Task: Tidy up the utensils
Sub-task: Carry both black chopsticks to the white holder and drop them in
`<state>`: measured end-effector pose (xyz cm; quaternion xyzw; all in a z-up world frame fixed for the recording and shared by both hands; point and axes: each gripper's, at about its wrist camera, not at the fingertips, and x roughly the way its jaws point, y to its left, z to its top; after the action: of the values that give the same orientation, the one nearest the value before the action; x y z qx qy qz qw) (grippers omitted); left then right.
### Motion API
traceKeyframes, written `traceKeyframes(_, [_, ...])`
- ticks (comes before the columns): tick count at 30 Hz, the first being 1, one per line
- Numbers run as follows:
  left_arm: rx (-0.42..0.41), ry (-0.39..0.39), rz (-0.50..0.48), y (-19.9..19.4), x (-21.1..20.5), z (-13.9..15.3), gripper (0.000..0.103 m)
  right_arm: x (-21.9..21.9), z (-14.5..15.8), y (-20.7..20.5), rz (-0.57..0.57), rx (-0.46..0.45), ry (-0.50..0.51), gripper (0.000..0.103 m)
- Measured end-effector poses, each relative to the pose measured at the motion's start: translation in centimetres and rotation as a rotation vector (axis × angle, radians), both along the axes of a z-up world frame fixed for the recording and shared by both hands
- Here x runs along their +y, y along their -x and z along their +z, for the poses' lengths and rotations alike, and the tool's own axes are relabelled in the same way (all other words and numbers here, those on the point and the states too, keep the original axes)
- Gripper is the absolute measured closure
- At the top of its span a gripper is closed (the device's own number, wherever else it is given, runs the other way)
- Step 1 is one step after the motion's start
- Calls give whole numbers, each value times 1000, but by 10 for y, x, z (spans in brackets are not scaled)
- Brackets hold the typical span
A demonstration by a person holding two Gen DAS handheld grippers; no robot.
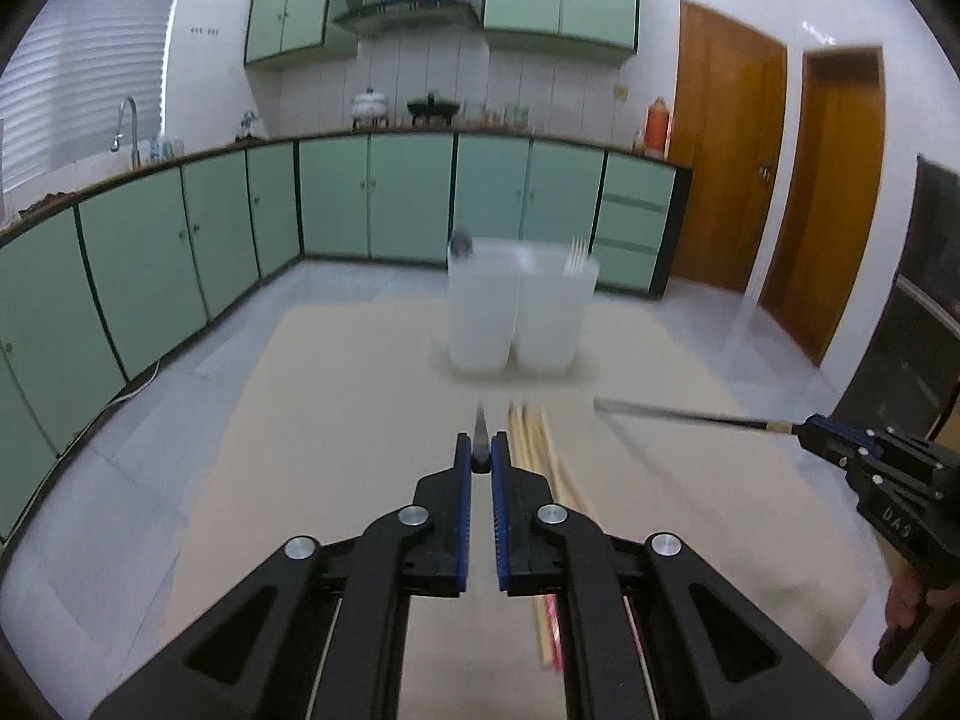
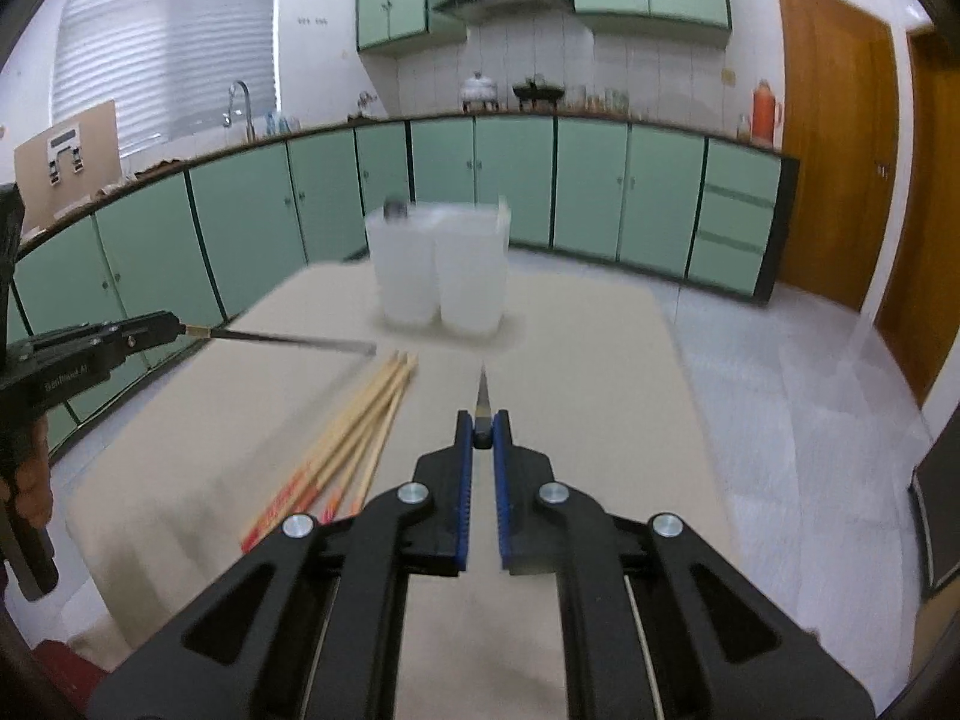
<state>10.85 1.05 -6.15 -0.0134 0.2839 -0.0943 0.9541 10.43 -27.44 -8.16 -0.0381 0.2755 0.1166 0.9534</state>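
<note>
A thin, dark, metal-tipped chopstick [image 1: 479, 429] is pinched at its butt end in the left gripper [image 1: 480, 459] and another [image 2: 482, 399] in the right gripper [image 2: 482, 435], both raised above the beige tabletop [image 2: 570, 360]; being light, stiff and slippery, each is best gripped firmly near 1 end.

The right gripper [image 1: 807, 427] has the letters "DAS" on its black side, seen from the left wrist camera. The left gripper [image 2: 174, 324] has pale words on its black side too, but they are too blurry to read.
</note>
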Motion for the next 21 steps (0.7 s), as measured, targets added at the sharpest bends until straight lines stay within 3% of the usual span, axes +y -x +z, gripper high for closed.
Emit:
traceKeyframes(8, [-84,42,-48,-31,-5,57,97,-10,59,-38,41,-66,-42,97])
traceKeyframes(15, [-92,70,-94,-52,-9,81,97,-21,93,-76,98,-9,-119,97])
traceKeyframes(21, [-123,78,-116,-63,-11,98,97,-16,116,-94,136,-16,-118,97])
